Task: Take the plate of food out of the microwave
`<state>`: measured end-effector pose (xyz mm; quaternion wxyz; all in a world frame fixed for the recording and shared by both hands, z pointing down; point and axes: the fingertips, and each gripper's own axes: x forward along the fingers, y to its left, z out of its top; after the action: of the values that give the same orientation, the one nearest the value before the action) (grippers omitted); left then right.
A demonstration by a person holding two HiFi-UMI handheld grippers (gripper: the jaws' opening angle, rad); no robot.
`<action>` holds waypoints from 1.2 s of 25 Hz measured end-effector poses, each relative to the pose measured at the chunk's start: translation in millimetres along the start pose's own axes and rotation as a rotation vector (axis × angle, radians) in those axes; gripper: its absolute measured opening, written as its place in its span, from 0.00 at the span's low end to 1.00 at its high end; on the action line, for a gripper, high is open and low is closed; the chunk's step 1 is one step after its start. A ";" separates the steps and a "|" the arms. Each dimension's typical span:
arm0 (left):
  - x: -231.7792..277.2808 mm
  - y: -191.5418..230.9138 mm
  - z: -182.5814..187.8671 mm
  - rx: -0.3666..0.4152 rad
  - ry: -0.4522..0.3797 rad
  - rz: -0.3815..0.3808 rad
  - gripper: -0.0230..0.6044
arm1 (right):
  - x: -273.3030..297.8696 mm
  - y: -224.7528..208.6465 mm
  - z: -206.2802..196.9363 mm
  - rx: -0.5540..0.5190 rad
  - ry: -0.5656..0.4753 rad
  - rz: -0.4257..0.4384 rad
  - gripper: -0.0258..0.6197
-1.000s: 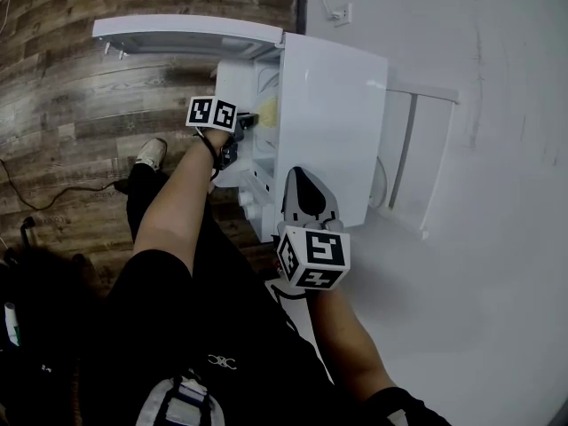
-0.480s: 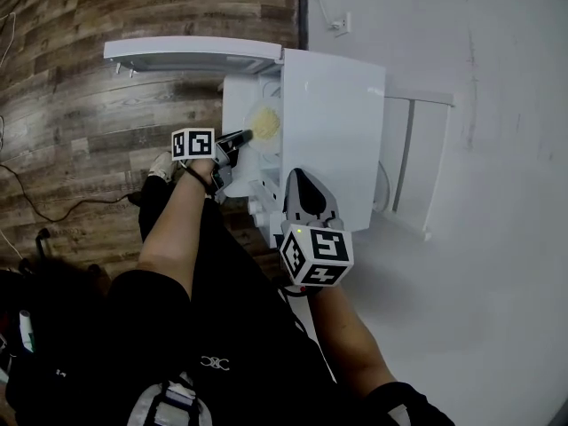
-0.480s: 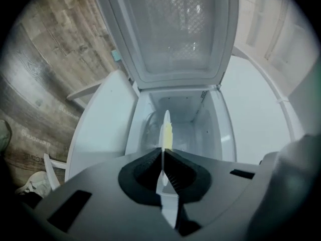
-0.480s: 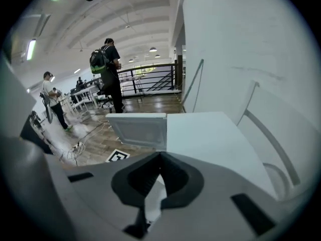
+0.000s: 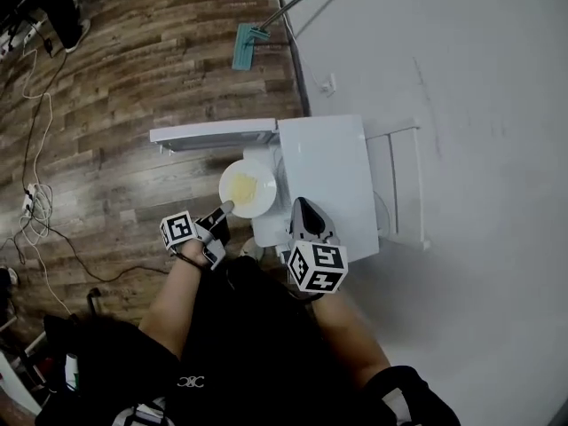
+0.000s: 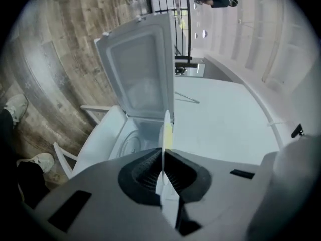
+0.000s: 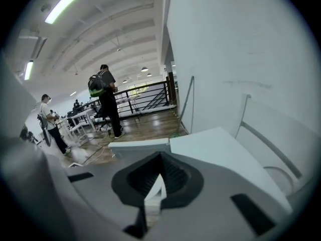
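Observation:
A white plate [image 5: 248, 187] with yellow food on it hangs in front of the white microwave [image 5: 324, 171], outside the cavity and below the open door [image 5: 213, 135]. My left gripper [image 5: 224, 209] is shut on the plate's near rim. In the left gripper view the plate [image 6: 165, 134] shows edge-on, pinched between the dark pads, with the open door [image 6: 143, 69] behind it. My right gripper [image 5: 302, 206] hovers over the microwave's near top edge with its jaws together and nothing held; its view looks across the microwave's top [image 7: 220, 149].
A white chair frame [image 5: 404, 185] stands between the microwave and the wall. A mop [image 5: 251, 36] lies on the wood floor further off, and cables [image 5: 35, 211] trail at the left. People [image 7: 106, 99] stand far off in the room.
The left gripper has drawn the plate out of the microwave cavity towards me. The head view has pulled back and now takes in more floor. The right gripper has stayed over the microwave.

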<state>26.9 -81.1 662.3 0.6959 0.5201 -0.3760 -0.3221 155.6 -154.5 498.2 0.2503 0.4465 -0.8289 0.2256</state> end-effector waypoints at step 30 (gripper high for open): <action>-9.8 -325.7 -8.3 0.151 -0.034 -0.103 0.06 | -84.4 3.4 158.8 0.169 -0.392 -0.104 0.06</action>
<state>10.5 -150.8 344.2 0.6308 0.5841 -0.3837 -0.3373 158.9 -194.7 322.9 0.0573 0.5432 -0.8158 0.1899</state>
